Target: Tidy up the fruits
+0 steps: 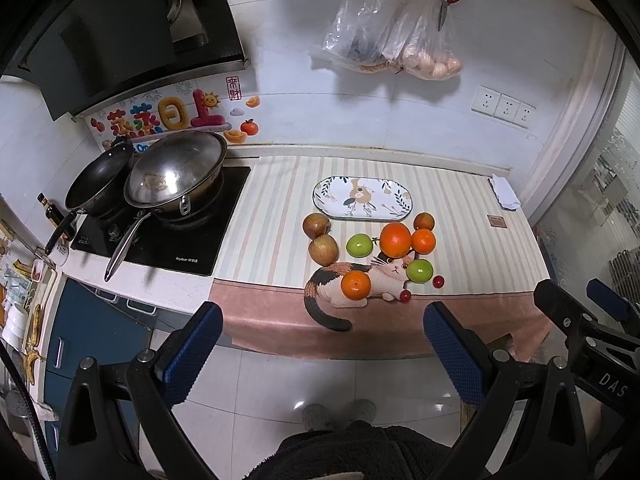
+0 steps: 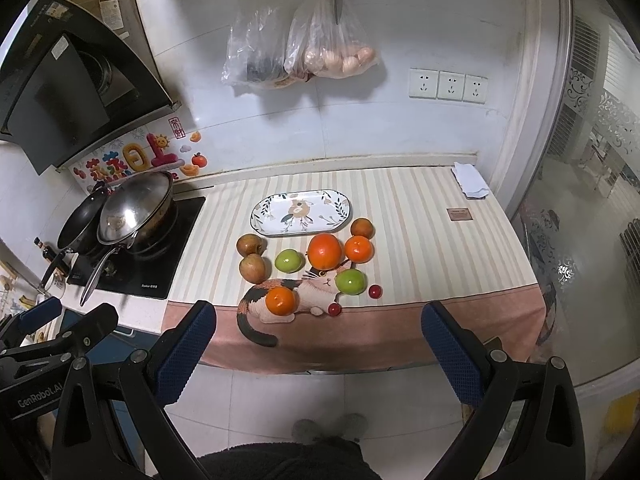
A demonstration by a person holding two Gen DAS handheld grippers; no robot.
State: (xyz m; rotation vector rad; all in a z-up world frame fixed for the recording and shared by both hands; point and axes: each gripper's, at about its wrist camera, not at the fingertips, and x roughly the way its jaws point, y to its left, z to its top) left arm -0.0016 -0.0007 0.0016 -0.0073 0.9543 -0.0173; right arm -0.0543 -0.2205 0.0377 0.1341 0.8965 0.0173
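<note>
Ten fruits lie loose on the striped cloth near the front edge of the table (image 2: 500, 240), none yet on the oval plate (image 2: 276, 210) that sits bare just behind them toward the wall. Two brown fruits (image 2: 251, 245) rest left of the cluster, a large orange (image 2: 325, 251) in its middle, green apples (image 2: 289, 261) either side of it, two small red ones (image 2: 375, 291) (cherry tomatoes, possibly) nearest the front edge. Left gripper (image 1: 322, 356) and right gripper (image 2: 318, 352) both hang spread wide and empty, short of the table. By my reading, nothing is sorted; every piece remains to be moved.
</note>
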